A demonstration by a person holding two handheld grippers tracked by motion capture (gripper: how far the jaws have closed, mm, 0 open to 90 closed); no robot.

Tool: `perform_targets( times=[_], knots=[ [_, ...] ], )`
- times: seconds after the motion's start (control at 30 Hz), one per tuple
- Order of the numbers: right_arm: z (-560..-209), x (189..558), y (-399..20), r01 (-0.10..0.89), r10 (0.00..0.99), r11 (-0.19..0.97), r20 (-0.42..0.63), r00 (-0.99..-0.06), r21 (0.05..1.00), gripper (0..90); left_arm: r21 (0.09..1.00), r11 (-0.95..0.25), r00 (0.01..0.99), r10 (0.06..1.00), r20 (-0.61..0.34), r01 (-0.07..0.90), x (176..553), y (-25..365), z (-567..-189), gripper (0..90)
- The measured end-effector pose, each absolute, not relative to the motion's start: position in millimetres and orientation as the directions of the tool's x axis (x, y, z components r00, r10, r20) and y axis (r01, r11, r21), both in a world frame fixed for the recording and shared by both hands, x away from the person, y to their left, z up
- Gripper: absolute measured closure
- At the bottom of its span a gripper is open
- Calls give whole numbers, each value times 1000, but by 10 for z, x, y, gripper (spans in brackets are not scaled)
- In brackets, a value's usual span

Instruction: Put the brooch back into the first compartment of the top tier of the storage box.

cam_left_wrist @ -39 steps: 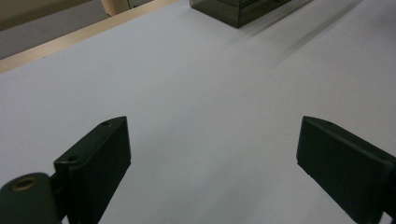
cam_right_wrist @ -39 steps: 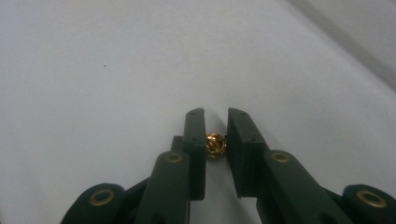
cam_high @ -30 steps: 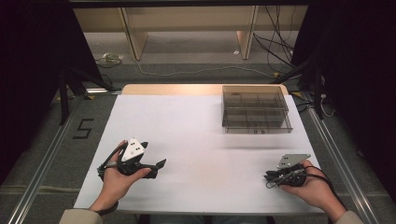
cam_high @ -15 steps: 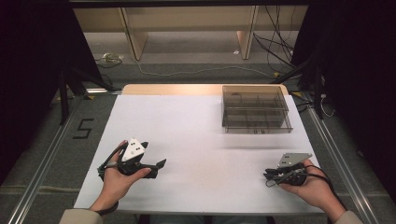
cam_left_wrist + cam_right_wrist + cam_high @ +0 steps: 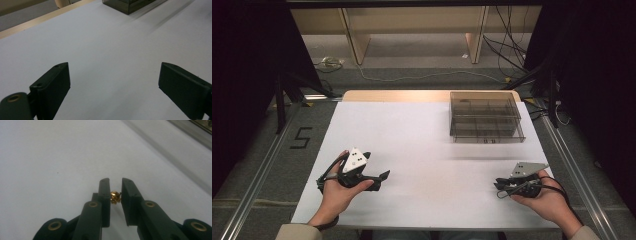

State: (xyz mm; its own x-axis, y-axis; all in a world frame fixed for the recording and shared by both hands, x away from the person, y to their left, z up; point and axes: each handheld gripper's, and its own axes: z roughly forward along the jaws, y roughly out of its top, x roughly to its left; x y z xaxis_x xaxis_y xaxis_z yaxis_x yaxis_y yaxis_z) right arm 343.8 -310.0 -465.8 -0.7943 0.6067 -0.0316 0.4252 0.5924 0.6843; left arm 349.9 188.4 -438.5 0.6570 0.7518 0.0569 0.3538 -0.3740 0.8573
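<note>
Held between the matte black fingers of the right gripper [image 5: 115, 185]: a small, shiny gold bead [image 5: 115, 197], roundish and faceted, pinched at the inner faces with only a narrow gap left. Too round to show a long axis or a facing. Hovering over the near right part of the white, smooth desk [image 5: 422, 150], in the right hand [image 5: 548, 199]. Left gripper [image 5: 113, 82] in the left hand [image 5: 339, 192] at the near left, flat blocky fingers [image 5: 52, 86] spread wide with nothing between. At the far right of the desk, a smoky translucent plastic box [image 5: 486, 120], rectangular, split into compartments.
</note>
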Motion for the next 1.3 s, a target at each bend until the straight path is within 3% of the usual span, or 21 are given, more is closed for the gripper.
perform_targets(
  times=[1.3],
  knots=[
    [-4590, 3474, -3024, 406, 617, 547, -25, -786, 732, 791, 859, -372, 656, 752, 57, 351, 3505, 1879, -4383, 105]
  ],
)
